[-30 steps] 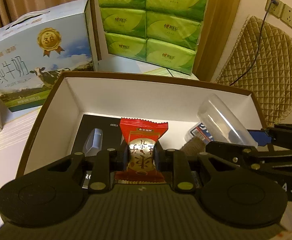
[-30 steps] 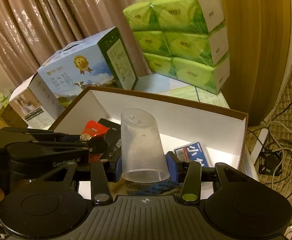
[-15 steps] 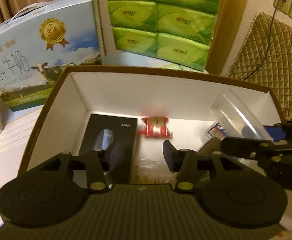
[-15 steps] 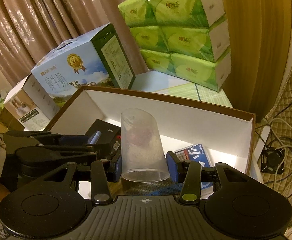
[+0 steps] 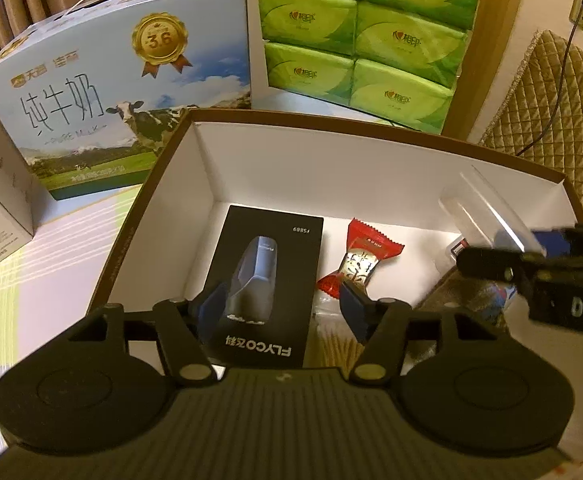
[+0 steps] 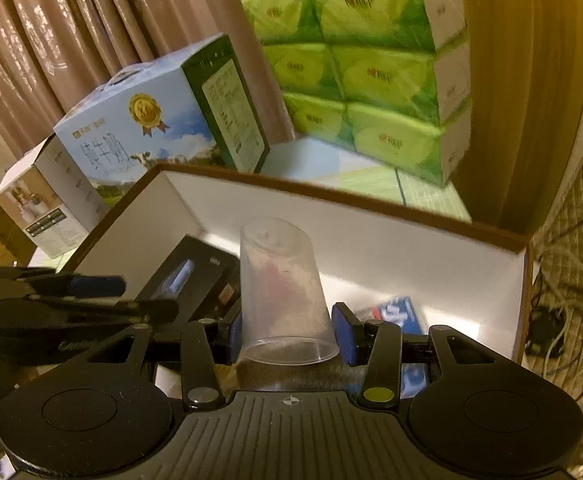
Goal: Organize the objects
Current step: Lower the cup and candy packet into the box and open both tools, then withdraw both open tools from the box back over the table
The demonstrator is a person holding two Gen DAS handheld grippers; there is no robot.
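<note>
While our left gripper [image 5: 283, 304] hangs over the near edge of the brown-rimmed box [image 5: 331, 124], its jaws stand wide apart and hold nothing. Below it, on the white floor of the box, we see a black carton [image 5: 269, 284] lying flat and, just beside it on the right, a red-wrapped candy [image 5: 361, 258]. Our right gripper [image 6: 289, 334] has its blue pads [image 6: 341, 330] on either side of a clear plastic cup [image 6: 283, 292] near the rim, the cup's base pointing away over the box interior; we cannot tell whether the pads press the cup. A blue packet [image 6: 395, 312] lies in the box under this gripper. Behind the box stand a milk carton [image 5: 119, 80] and stacked green tissue packs [image 5: 367, 36].
</note>
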